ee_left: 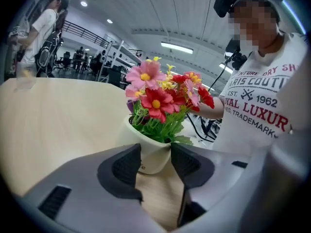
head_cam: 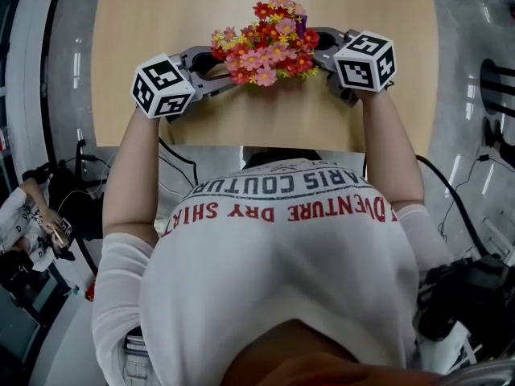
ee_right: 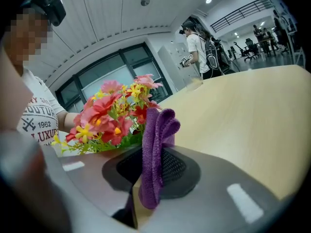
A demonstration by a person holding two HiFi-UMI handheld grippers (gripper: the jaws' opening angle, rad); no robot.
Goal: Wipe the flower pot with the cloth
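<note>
Head view: flowers hide the pot from me. Cream, smooth, it stands on the table, pinched by the left gripper. The right gripper clamps a folded purple cloth.

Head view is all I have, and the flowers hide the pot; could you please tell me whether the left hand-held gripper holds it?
Observer: Yes, the left hand-held gripper has its jaws closed on the cream flower pot, one pad on each side.
Operator: Thanks. Does the right one carry the cloth?
Observer: Yes, the right hand-held gripper is shut on a folded purple cloth.
Operator: Is the cloth touching the pot?
Observer: It stands right beside the flowers; the right gripper view hides the pot, so I cannot tell.
</note>
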